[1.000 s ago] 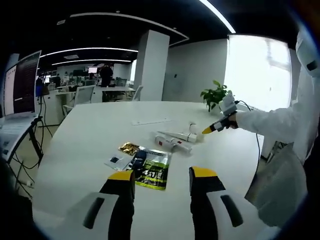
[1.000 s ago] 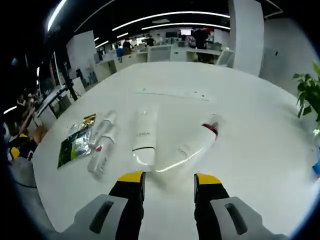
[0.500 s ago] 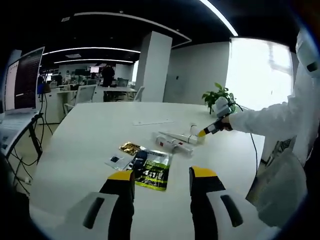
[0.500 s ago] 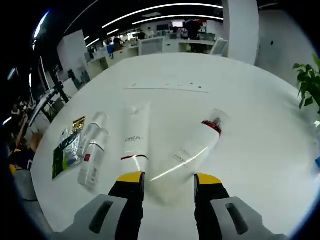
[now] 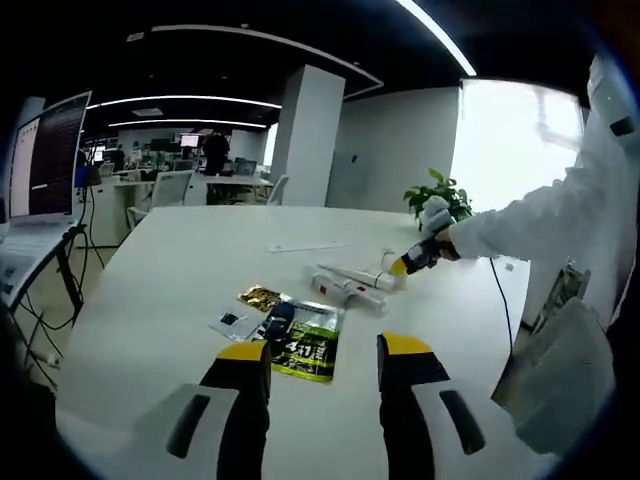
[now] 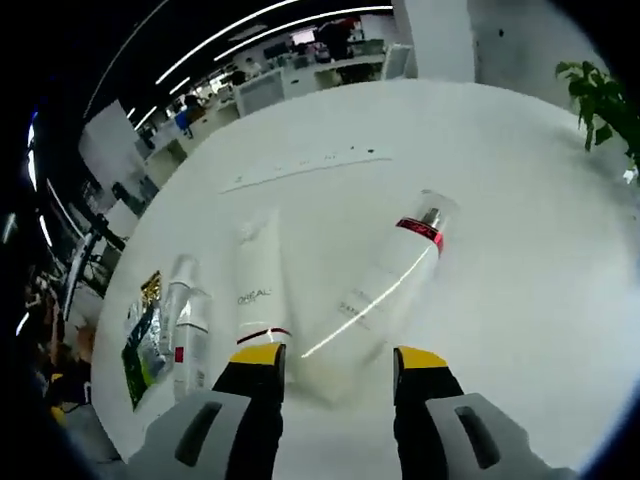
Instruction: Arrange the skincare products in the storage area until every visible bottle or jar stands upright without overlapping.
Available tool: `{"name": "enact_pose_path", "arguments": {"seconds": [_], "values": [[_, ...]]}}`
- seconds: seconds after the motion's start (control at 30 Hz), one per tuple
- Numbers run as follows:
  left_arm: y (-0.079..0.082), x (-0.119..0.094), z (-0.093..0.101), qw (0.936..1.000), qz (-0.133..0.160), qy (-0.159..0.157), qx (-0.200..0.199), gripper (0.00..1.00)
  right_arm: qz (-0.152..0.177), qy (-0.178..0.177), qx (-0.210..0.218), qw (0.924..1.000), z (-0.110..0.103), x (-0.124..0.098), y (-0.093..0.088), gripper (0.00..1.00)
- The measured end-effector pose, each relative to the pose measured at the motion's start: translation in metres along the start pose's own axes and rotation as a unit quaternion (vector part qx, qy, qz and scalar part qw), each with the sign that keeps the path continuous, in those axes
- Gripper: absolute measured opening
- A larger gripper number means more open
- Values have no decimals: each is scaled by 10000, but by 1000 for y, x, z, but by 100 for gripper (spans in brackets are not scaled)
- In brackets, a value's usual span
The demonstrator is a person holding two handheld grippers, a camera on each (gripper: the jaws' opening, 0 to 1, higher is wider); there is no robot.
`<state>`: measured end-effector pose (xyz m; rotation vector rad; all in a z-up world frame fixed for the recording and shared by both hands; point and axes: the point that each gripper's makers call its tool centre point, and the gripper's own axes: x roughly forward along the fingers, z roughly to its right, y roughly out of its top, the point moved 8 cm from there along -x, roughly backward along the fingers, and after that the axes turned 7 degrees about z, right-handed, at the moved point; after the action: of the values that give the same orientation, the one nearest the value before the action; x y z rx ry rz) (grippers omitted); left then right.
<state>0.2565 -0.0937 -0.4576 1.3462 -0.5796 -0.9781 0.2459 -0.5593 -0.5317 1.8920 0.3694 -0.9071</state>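
Left gripper view: the left gripper (image 5: 323, 365), jaws apart and grasping nothing, hangs over the white table (image 5: 170, 270). Just beyond its tips lies a green sachet (image 5: 306, 346), flanked by a gold sachet (image 5: 258, 296). Farther on, the tubes (image 5: 345, 285) lie flat, with the right gripper (image 5: 402, 266) at their far end in a white-sleeved hand (image 5: 436, 222); a plant (image 5: 432, 193) stands behind.

Right gripper view: the right gripper (image 6: 340, 360), jaws spread, straddles the near end of a white bottle (image 6: 375, 295) lying on its side, red band toward the far cap; contact cannot be judged. Left of the bottle lies a L'Oréal tube (image 6: 256, 290), then two smaller tubes (image 6: 186, 325), then the sachets (image 6: 140, 340).
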Motion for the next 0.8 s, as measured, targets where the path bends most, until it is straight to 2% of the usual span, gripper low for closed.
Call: {"name": "enact_pose_path", "arguments": {"seconds": [0.07, 0.1, 0.13, 0.33, 0.43, 0.47, 0.6, 0.8], "values": [[0, 1, 0, 10000, 13, -6, -3, 37, -3, -64, 237, 9997, -1, -1, 1, 44], [0, 1, 0, 10000, 19, -8, -8, 37, -28, -47, 487, 9988, -3, -1, 0, 45], [-1, 0, -1, 10000, 21, -9, -12, 37, -14, -1, 571, 9984, -4, -1, 1, 46], [-3, -1, -4, 10000, 31, 0, -30, 36, -115, -260, 1018, 9944, -2, 2, 1, 45], [-4, -1, -3, 10000, 22, 8, -62, 36, -60, -361, 1025, 9941, -4, 4, 3, 44], [-4, -1, -3, 10000, 17, 17, -69, 36, -119, -532, 888, 9946, -2, 5, 3, 44], [-6, -3, -6, 9999, 25, 21, -106, 36, -167, -560, 1124, 9919, -6, 5, -1, 44], [-7, -3, -8, 10000, 3, 2, -82, 36, -266, -655, 900, 9934, -10, 8, 0, 45]]}}
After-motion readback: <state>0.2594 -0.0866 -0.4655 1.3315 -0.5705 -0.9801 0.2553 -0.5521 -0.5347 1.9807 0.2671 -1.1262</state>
